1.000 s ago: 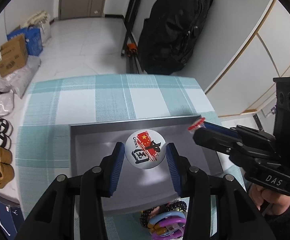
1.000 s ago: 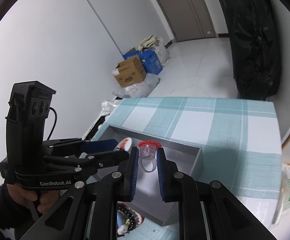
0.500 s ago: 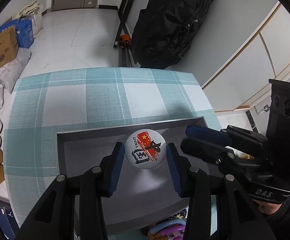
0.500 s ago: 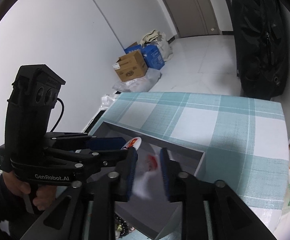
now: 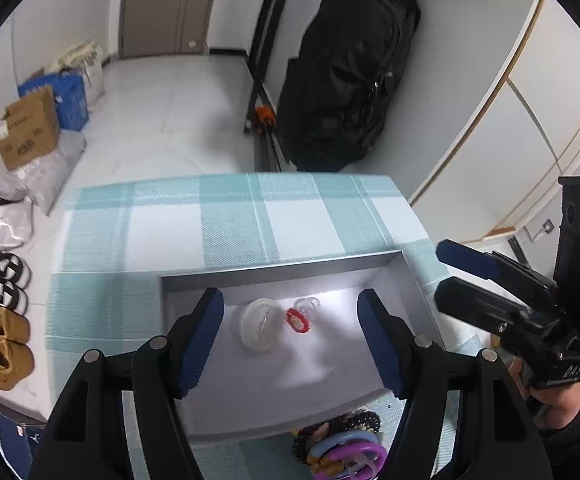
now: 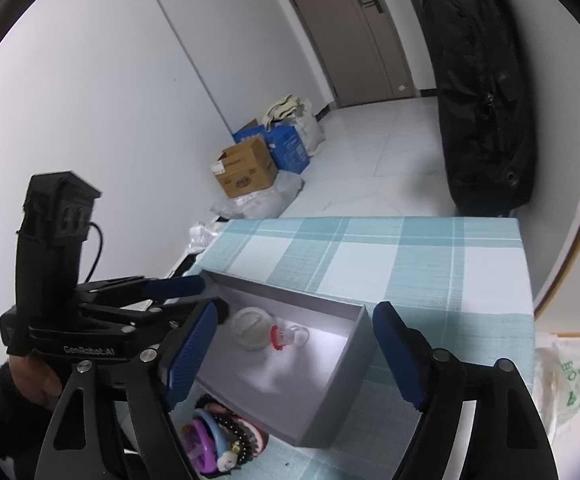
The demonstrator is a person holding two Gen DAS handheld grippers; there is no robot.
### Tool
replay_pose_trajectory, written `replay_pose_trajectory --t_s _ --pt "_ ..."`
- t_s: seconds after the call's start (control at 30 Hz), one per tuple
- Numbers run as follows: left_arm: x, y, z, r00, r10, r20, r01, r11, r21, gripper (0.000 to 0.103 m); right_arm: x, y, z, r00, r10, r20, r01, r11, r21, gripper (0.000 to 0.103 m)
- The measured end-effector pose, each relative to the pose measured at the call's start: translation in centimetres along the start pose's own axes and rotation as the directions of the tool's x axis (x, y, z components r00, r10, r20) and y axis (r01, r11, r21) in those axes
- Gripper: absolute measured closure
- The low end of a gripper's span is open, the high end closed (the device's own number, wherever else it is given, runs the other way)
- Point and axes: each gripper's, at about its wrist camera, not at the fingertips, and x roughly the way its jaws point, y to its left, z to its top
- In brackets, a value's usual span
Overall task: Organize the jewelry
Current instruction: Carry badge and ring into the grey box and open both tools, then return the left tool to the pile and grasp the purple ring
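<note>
A grey open box (image 5: 282,270) (image 6: 325,404) sits on the teal checked tablecloth. Inside lie a round white badge (image 5: 260,330) (image 6: 250,328), face down, and a clear ring with a red top (image 5: 301,316) (image 6: 288,336) just to its right. My left gripper (image 5: 291,336) (image 6: 206,294) hovers over the box with its jaws opening, gripping nothing. My right gripper (image 6: 295,352) (image 5: 445,271) hangs above the box's right end, jaws opening wide, also empty. A pile of bracelets and bead strings (image 5: 341,444) (image 6: 218,436) lies on the cloth in front of the box.
A black backpack (image 5: 345,80) leans on the wall beyond the table. Cardboard and blue boxes (image 6: 246,168) and shoes (image 5: 2,344) are on the floor at the left. A plastic bag (image 6: 569,376) lies off the table's right edge.
Both grippers opened. The badge dropped from the left gripper and the ring from the right; both now lie on the box floor.
</note>
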Motion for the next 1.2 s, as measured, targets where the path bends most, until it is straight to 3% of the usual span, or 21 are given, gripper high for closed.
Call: replay_pose_trajectory --t_s 0.27,0.43,0.9,1.2 --pt "-2.6 0.2 -1.7 0.996 0.055 0.067 -0.052 0.998 -0.036 0.038 -1.5 0.2 -0.9 0.999 -0.041 0.034 0.041 0.999 0.015 0.010" --pt "-3.4 0.0 -3.4 0.996 0.059 0.061 -0.055 0.997 -0.061 0.037 -2.3 0.5 -1.8 0.997 -0.068 0.043 0.067 0.998 0.019 0.004" --pt "-2.7 -3.2 -8.1 0.996 0.059 -0.060 -0.062 0.997 -0.052 0.037 -3.9 0.3 -3.9 0.993 -0.117 0.021 0.116 0.992 0.039 0.000" --pt "-0.6 -4.6 -9.5 0.983 0.121 -0.140 -0.124 0.992 -0.010 0.037 -4.4 -0.1 -4.3 0.993 -0.117 0.018 0.116 0.991 0.064 0.000"
